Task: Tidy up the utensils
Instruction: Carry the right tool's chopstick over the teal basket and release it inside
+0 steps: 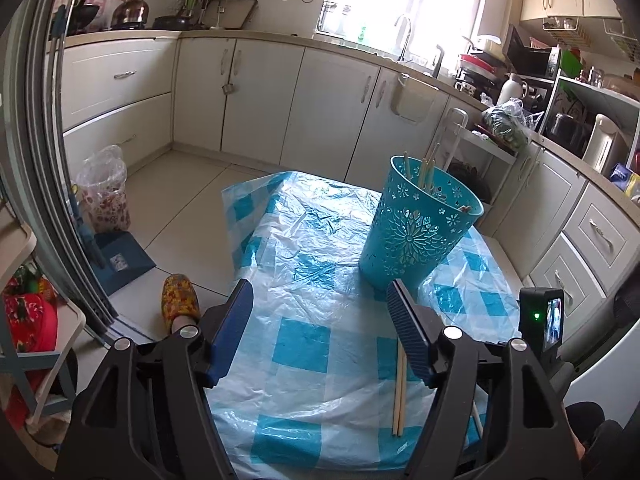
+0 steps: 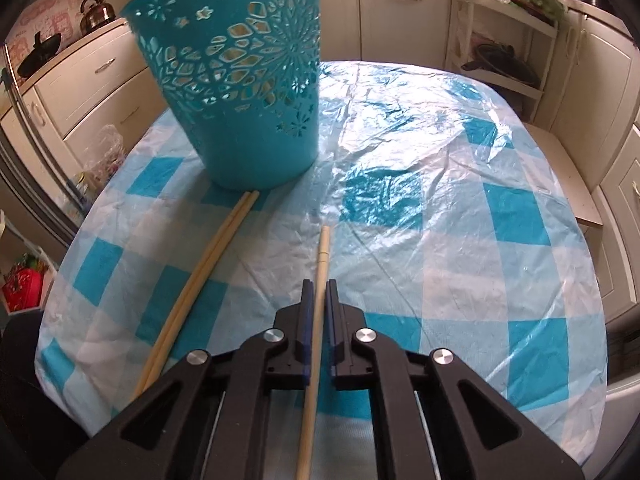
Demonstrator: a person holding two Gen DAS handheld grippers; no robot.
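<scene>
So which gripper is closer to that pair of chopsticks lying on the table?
Left. The left gripper hangs open right over the pair of chopsticks, one finger above them. The right gripper, shut on a single chopstick, sits beside them.

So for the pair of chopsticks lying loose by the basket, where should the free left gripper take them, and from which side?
Probably mid-length, from above. The pair of chopsticks lies flat on the tablecloth, side by side, far tips at the basket base, so both ends are awkward. The open left gripper should straddle both sticks across their width. The right gripper is shut on a single chopstick.
</scene>
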